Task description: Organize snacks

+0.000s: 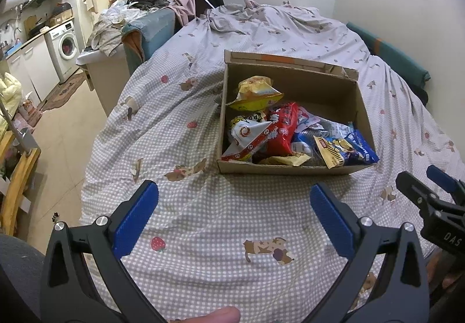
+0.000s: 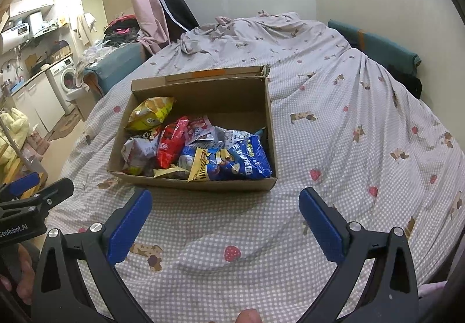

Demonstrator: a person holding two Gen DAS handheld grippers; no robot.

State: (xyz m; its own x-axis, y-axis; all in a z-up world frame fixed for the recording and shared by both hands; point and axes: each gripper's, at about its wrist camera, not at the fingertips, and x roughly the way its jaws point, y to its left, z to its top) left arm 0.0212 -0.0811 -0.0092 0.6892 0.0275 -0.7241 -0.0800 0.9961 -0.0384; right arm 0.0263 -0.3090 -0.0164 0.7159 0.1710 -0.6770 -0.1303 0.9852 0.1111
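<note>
Each camera sat just behind its own tool, looking forward and down across the bed [image 1: 203,221] from close above. Both views shared the cardboard box [image 1: 290,169] of snacks ahead, the left view from the box's left, the right view from its right.

Left hand-held gripper [image 1: 234,198] spread wide, right hand-held gripper [image 2: 225,202] likewise, both seemingly empty

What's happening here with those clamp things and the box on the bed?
A person holds two blue-padded grippers, left gripper and right gripper, both open and empty above the checked bedsheet. Ahead sits an open brown cardboard box filled with snack packets, including a blue bag, a red bag and a yellow bag.
</note>
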